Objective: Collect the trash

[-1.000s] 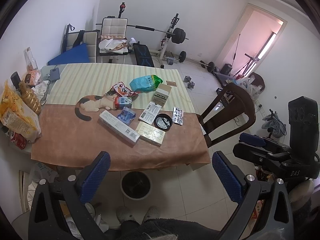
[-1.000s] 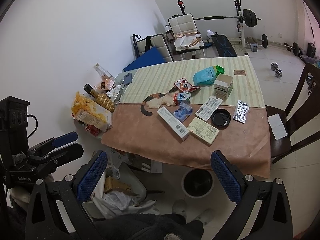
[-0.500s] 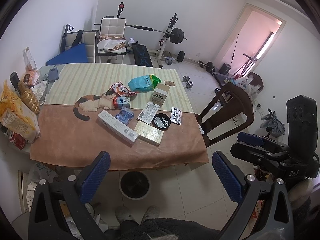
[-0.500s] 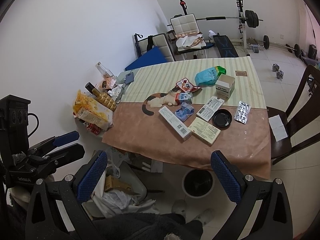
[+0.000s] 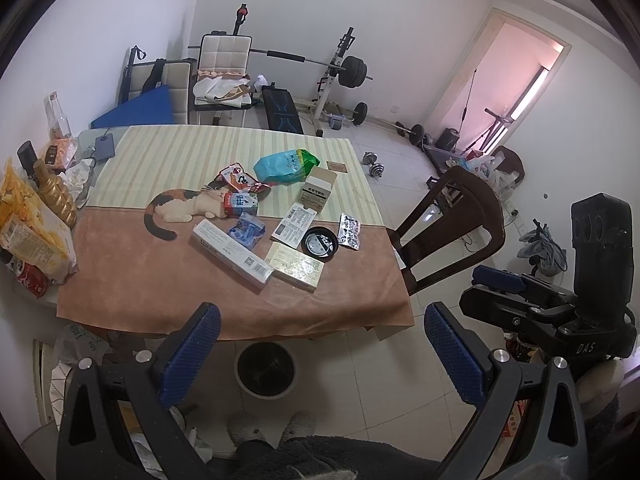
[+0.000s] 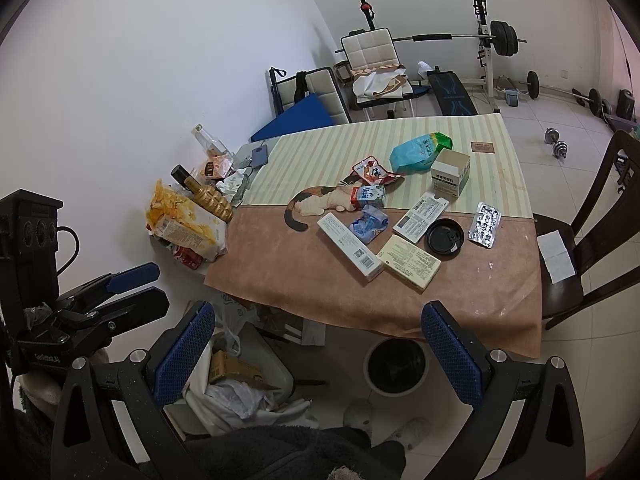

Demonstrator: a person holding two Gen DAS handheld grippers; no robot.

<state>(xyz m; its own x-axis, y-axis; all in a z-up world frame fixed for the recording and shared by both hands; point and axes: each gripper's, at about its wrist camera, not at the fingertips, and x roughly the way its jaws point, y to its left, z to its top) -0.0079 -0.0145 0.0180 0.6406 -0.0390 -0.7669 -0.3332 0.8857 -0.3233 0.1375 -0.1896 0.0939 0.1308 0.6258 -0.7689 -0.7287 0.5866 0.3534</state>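
both grippers held back from the worktop (image 5: 168, 280), left gripper (image 5: 322, 354) and right gripper (image 6: 318, 352) with fingers spread wide, nothing between them. trash sits mid-worktop: long white box (image 5: 232, 254), black lid (image 5: 319, 243), blister pack (image 5: 349, 231), blue-green bag (image 5: 286, 166). round bin (image 5: 265, 370) on floor under near edge.

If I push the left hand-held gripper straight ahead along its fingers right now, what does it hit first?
Probably the near edge of the table: the open left hand-held gripper points there, above the bin. The long white box lies farther on. Depth is uncertain.
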